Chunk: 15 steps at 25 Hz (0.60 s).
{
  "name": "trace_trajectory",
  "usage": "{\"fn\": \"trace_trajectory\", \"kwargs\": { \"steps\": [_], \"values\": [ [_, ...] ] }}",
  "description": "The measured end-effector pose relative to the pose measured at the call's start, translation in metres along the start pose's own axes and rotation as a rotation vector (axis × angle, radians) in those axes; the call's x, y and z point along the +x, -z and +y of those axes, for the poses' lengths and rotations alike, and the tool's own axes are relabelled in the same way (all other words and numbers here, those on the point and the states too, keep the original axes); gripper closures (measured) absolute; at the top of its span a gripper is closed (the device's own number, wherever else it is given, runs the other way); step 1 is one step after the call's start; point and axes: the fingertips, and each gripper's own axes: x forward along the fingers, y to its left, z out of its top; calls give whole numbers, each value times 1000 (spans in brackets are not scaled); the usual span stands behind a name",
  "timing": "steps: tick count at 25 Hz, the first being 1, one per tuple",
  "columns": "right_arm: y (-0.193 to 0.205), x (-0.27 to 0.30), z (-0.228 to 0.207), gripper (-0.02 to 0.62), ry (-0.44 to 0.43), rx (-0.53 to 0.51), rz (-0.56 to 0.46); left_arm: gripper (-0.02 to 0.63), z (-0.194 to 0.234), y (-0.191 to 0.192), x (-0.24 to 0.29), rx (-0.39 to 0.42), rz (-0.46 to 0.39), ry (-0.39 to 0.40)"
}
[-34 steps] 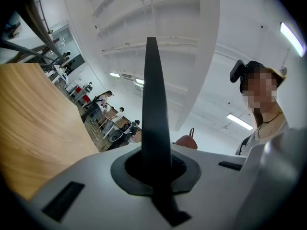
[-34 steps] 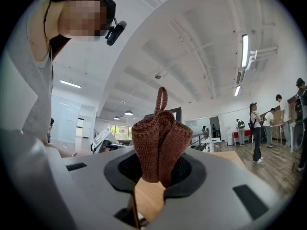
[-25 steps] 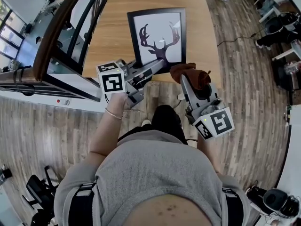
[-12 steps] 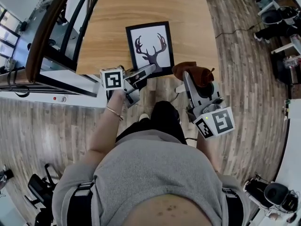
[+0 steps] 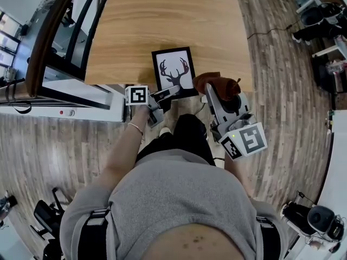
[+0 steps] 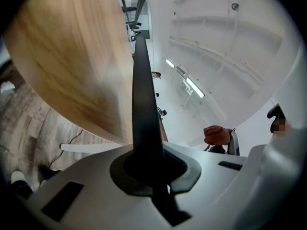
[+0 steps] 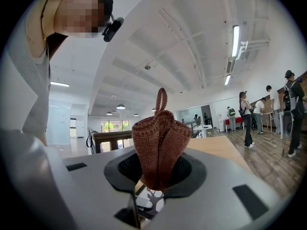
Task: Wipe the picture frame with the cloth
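**A:** Where is the picture frame, and how much room is around it?

**B:** The picture frame (image 5: 174,71) is at the near edge of the wooden table (image 5: 162,20), with its lower side almost on the table's border. Behind it and to both sides there is open tabletop. A dark railing (image 5: 54,37) runs along the left, and the plank floor (image 5: 282,91) is on the right.

**A:** And the grippers?

**B:** The left gripper (image 5: 171,92) has its jaws closed on the frame's lower left corner. In the left gripper view the frame is only a thin black strip, seen edge-on. The right gripper (image 5: 212,91) pinches the brown cloth (image 5: 219,84), which is bunched, just beside the frame's lower right corner.

**A:** What is hard to see?

**B:** I cannot tell if the frame lies flat on the table or is a little above it. The cloth covers the tips of the right jaws.
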Motion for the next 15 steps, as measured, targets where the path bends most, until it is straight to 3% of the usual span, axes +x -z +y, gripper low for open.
{"fn": "trace_trajectory", "kwargs": {
  "steps": [7, 15],
  "values": [
    [17, 0, 12, 499, 4, 32, 18, 588, 20, 1, -2, -84, -45, 26],
    [28, -4, 9, 499, 26, 50, 44, 586, 39, 6, -4, -69, -25, -14]
  ]
}}
